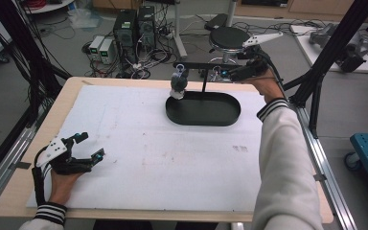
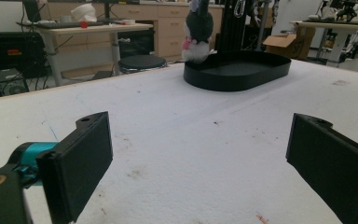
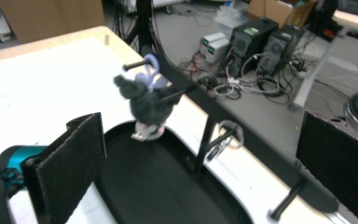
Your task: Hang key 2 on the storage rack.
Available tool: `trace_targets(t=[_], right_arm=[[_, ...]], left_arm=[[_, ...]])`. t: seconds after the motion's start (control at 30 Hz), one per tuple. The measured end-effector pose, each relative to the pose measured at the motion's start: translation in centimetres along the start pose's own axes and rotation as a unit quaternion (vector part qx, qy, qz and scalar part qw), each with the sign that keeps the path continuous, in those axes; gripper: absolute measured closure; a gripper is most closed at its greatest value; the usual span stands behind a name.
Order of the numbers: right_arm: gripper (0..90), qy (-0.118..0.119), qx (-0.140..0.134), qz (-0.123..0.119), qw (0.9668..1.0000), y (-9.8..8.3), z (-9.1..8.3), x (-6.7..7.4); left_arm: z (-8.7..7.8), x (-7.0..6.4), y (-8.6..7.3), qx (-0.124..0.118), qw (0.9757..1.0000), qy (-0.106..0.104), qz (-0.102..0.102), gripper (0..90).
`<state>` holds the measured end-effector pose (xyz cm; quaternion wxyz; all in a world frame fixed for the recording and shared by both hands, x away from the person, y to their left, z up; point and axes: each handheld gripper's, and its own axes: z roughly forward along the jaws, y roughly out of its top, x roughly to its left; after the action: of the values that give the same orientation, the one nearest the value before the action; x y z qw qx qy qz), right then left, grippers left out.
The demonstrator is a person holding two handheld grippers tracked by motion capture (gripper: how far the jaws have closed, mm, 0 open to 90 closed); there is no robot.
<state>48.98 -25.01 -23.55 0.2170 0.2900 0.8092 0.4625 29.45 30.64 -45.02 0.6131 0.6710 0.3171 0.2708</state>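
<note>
Plush toy (image 1: 178, 82) hangs on the black stand (image 1: 204, 79) over the tray (image 1: 230, 115).
Right gripper (image 1: 239, 72) and left gripper (image 1: 88, 146) both spread, empty; no writing legible.

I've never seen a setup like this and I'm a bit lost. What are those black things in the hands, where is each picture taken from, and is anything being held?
No robot here: a person holds a hand-operated grasping tool in each hand. The high view looks down on the table from above. The left tool rests near the table's near left corner, its jaws open on nothing. The right tool is lifted at the far edge, beside a black oval tray.

The other two pictures come from cameras riding on the tools, looking out between their two black jaws.

A small grey plush toy hangs by a purple loop on a black stand rising from the tray. The right tool's jaws stand wide apart, clear of the toy, so nothing is held.
</note>
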Motion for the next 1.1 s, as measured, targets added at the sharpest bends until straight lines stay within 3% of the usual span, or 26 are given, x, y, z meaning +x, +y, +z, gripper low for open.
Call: trace_targets(t=[0.03,0.07,0.1,0.13,0.17,0.2,0.23,0.27,0.3,0.33,0.43,0.47,0.5,0.53,0.57,0.6,0.67,0.73,0.77,0.8,0.9,0.93,1.03,1.07,1.1], right_arm=[[0.6,0.0,0.0,0.0,1.0,0.0,0.0,0.0],[0.6,0.004,-0.026,-0.004,0.9997,-0.5,-1.1,1.3],[0.6,0.004,-0.026,-0.004,0.9997,-0.5,-1.1,1.3],[0.6,0.001,-0.04,-0.001,0.9992,-1.2,-2.2,2.5],[0.6,0.001,-0.04,-0.001,0.9992,-1.2,-2.2,2.5],[0.6,0.003,-0.045,0.002,0.999,-2.0,-3.1,3.8],[0.6,0.003,-0.045,0.002,0.999,-2.0,-3.1,3.8],[0.6,0.006,-0.056,0.009,0.9984,-2.9,-3.9,5.0],[0.6,0.006,-0.056,0.009,0.9984,-2.9,-3.9,5.0],[0.6,0.002,-0.067,0.002,0.9977,-3.8,-4.7,6.2],[0.6,0.002,-0.082,0.002,0.9967,-4.7,-5.4,7.3],[0.7,-0.014,-0.098,0.001,0.9951,-6.1,-6.2,8.7],[0.7,-0.014,-0.098,0.001,0.9951,-6.1,-6.2,8.7],[0.6,-0.023,-0.113,0.002,0.9933,-7.5,-6.7,9.7],[0.6,-0.023,-0.113,0.002,0.9933,-7.5,-6.7,9.7],[0.6,-0.039,-0.121,-0.003,0.9918,-9.0,-6.9,10.7],[0.6,-0.039,-0.128,0.001,0.9911,-9.6,-7.0,11.0],[0.7,-0.058,-0.147,0.001,0.9874,-12.1,-6.9,12.1],[0.7,-0.058,-0.147,0.001,0.9874,-12.1,-6.9,12.1],[0.6,-0.059,-0.154,0.013,0.9863,-13.8,-6.5,12.7],[0.6,-0.065,-0.132,0.024,0.9888,-15.0,-6.0,13.2],[0.6,-0.084,-0.154,0.012,0.9844,-16.4,-5.5,14.0],[0.6,-0.082,-0.153,0.022,0.9846,-17.5,-5.2,14.4],[0.6,-0.089,-0.164,0.029,0.9819,-18.8,-4.9,15.0],[0.6,-0.089,-0.164,0.029,0.9819,-18.8,-4.9,15.0]], left_arm=[[0.0,0.0,0.0,0.0,1.0,0.0,0.0,7.5],[0.0,0.0,0.0,0.0,1.0,0.0,-0.001,7.5],[0.0,0.0,0.0,-0.001,1.0,-0.001,0.0,7.5],[0.0,0.0,0.0,-0.001,1.0,-0.001,-0.001,7.5],[0.0,0.0,0.0,-0.001,1.0,-0.001,-0.001,7.5],[0.0,0.0,0.0,-0.001,1.0,-0.001,-0.002,7.5],[0.0,0.0,0.0,-0.001,1.0,-0.001,-0.002,7.5],[0.0,0.0,0.0,-0.002,1.0,-0.001,-0.001,7.5],[0.0,0.0,0.0,-0.002,1.0,-0.001,-0.001,7.5],[0.0,0.0,0.0,-0.002,1.0,-0.002,-0.001,7.5],[0.0,0.0,0.0,-0.003,1.0,-0.003,0.0,7.4],[0.0,0.0,0.0,-0.004,1.0,-0.003,0.0,7.5],[0.0,0.0,0.0,-0.004,1.0,-0.003,0.0,7.5],[-0.1,0.0,0.0,-0.005,1.0,-0.005,0.0,7.5],[-0.1,0.0,0.0,-0.005,1.0,-0.005,0.0,7.5],[-0.1,0.1,0.0,-0.007,1.0,-0.005,-0.002,7.5],[-0.2,0.1,-0.1,-0.007,0.9999,-0.007,-0.004,7.5],[-0.1,0.1,-0.1,-0.007,0.9999,-0.006,-0.005,7.5],[-0.1,0.1,-0.1,-0.007,0.9999,-0.006,-0.005,7.5],[-0.1,0.1,-0.1,-0.007,1.0,-0.005,-0.004,7.4],[-0.1,0.1,-0.1,-0.007,1.0,-0.005,-0.003,7.4],[-0.1,0.1,-0.1,-0.008,0.9999,-0.005,-0.004,7.5],[-0.1,0.1,-0.1,-0.008,0.9999,-0.004,-0.003,7.4],[-0.1,0.1,-0.1,-0.009,0.9999,-0.004,-0.003,7.5],[-0.2,0.1,-0.1,-0.01,0.9999,-0.003,-0.004,7.5]])
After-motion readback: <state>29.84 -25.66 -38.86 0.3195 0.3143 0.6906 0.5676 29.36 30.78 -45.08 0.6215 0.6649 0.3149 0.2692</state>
